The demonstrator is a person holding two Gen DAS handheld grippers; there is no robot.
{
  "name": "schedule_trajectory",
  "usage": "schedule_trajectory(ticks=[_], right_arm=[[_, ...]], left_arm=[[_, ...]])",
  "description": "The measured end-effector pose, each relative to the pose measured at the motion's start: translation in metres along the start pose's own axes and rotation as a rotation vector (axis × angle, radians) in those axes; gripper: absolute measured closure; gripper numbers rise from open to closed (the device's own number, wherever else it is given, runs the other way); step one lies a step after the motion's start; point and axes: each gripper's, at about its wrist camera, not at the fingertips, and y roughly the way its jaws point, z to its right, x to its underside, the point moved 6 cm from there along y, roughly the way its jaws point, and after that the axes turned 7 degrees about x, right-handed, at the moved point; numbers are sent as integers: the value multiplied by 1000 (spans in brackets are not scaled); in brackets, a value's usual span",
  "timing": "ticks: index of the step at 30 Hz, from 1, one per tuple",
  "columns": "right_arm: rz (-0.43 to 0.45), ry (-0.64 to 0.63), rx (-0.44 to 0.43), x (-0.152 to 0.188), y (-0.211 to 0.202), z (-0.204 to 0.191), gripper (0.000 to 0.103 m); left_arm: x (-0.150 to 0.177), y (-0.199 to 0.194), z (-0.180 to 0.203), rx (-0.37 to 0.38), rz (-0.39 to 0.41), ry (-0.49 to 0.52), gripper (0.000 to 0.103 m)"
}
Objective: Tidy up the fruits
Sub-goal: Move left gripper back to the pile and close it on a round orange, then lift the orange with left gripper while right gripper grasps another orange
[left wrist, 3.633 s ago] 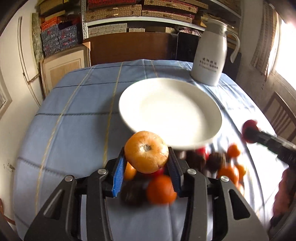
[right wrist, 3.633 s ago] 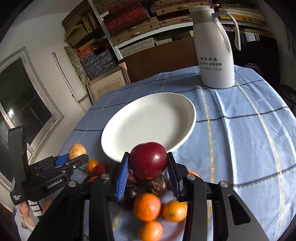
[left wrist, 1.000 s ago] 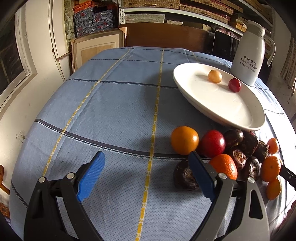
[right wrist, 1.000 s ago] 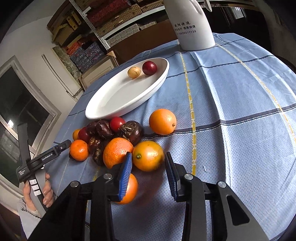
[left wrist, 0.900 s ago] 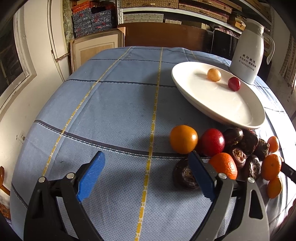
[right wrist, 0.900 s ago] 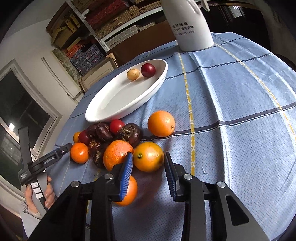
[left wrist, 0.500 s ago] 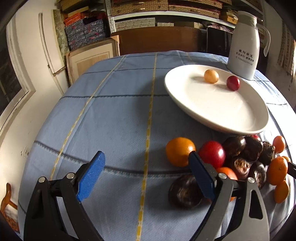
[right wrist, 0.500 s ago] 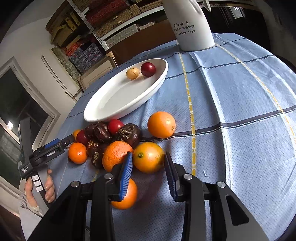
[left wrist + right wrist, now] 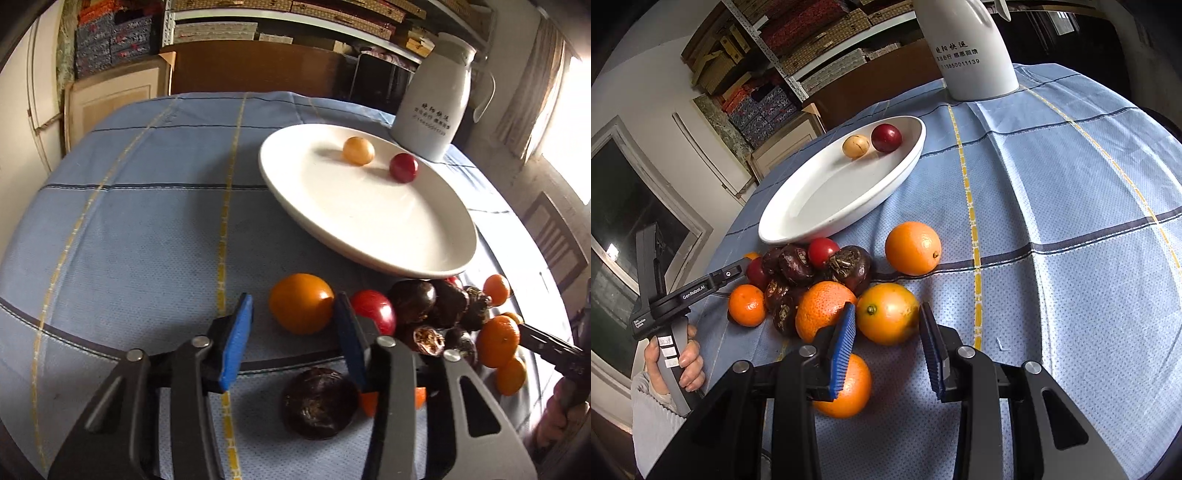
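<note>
The left gripper (image 9: 293,332) has just narrowed its jaws, nothing clamped; an orange (image 9: 301,302) sits just beyond its fingertips. The right gripper (image 9: 886,341) stands part-open, its pads flanking another orange (image 9: 887,313) without visibly pressing, apparently readying a pickup. The plate (image 9: 798,225) beyond holds 2 fruits.

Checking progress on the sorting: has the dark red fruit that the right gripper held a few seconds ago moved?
Yes. The dark red fruit now lies on the white plate, beside the yellowish fruit, at the end nearest the white jug.
</note>
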Motion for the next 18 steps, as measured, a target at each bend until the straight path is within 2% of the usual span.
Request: schedule_trajectory(ticks=[4,14,16,18], right_arm=[[0,-3,1,0,0,0,67],[-2,12,-6,0,1,1,67],[-1,11,-6,1,1,1,67],[-2,13,-6,1,1,1,67]], left_arm=[[1,2,2,52,-13,-26,69],[-4,10,-1,80,0,-81,66],[-1,6,1,50,5,-59,67],[4,3,10,-48,19,30,67]])
